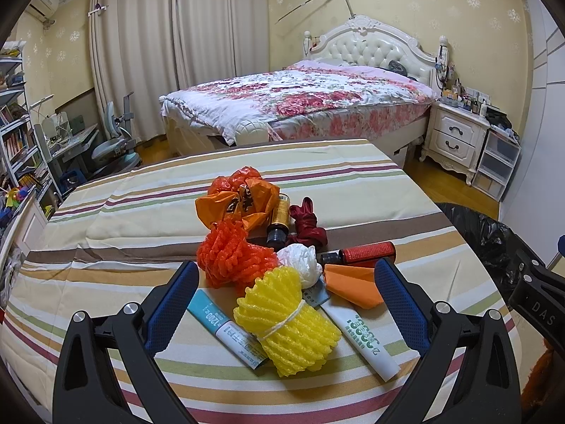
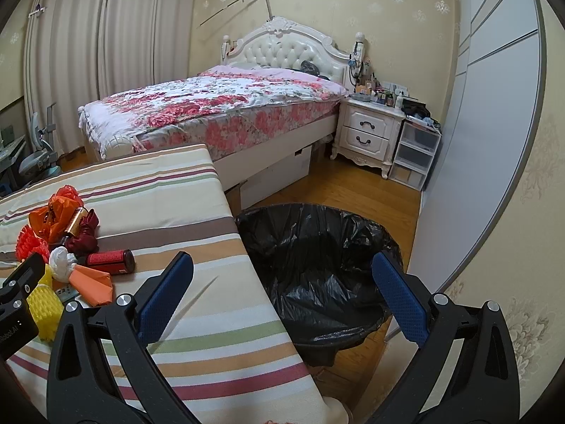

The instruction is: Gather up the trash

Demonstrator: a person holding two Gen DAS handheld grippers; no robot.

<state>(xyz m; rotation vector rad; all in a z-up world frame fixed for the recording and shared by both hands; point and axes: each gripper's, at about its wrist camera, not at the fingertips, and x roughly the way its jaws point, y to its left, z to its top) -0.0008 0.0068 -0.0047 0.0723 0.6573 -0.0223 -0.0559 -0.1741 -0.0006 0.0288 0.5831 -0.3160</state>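
- The left gripper has its fingers wide apart and holds nothing; a yellow foam net lies between them on the striped worktop, with 2 tubes beside it.
- The right gripper also has wide, empty fingers; the black-lined trash bin stands on the floor just ahead, between them.

Two wrist fisheyes, side by side above a striped table, both facing the bed.

The left wrist view looks forward and down between its fingers, close over the trash pile on the striped tablecloth. The right wrist view sits further right, over the table's edge, close above the black-lined bin on the floor. Both share the pile, the bin, the bed and the nightstand.
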